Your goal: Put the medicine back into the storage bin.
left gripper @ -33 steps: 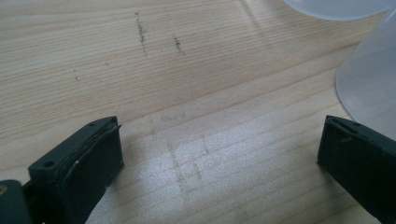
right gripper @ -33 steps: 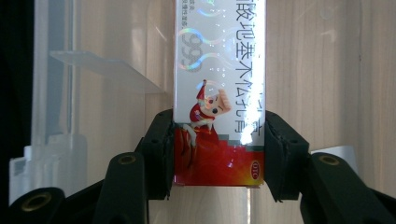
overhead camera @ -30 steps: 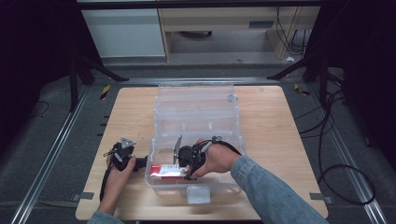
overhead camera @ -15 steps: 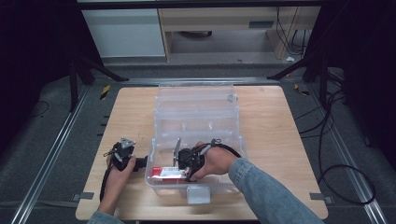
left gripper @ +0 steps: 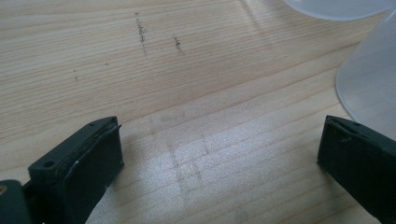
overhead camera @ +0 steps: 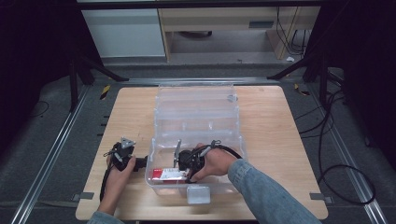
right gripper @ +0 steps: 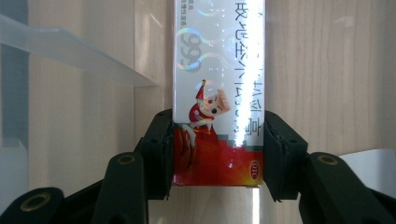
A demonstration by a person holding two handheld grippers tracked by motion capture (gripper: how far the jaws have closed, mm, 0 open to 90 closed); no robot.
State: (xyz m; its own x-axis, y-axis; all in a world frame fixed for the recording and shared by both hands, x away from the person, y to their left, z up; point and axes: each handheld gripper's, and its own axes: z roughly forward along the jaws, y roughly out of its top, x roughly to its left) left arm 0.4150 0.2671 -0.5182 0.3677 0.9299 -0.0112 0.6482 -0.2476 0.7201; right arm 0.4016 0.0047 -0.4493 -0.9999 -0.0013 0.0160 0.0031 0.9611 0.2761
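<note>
The step in hand was, by my judgement, the setting of a boxed product into a clear plastic storage bin (overhead camera: 196, 116) standing on the pale, straight-grained wooden bench (overhead camera: 275, 135). The bin was translucent, thin-walled and rectangular, its lid swung open behind it. Inside its near compartment the right hand-held gripper (overhead camera: 183, 164) had its jaws about half closed, pads pressed on both long sides of a glossy red-and-white carton (right gripper: 218, 93), a slim rectangular box with a cartoon figure and holographic print; whether the carton already rested on the bin floor was hard to tell. The next move probably called for lowering it flat, then easing the jaws apart. The left hand-held gripper (left gripper: 219, 154) hung wide open and empty over the bench just beside the bin.
</note>
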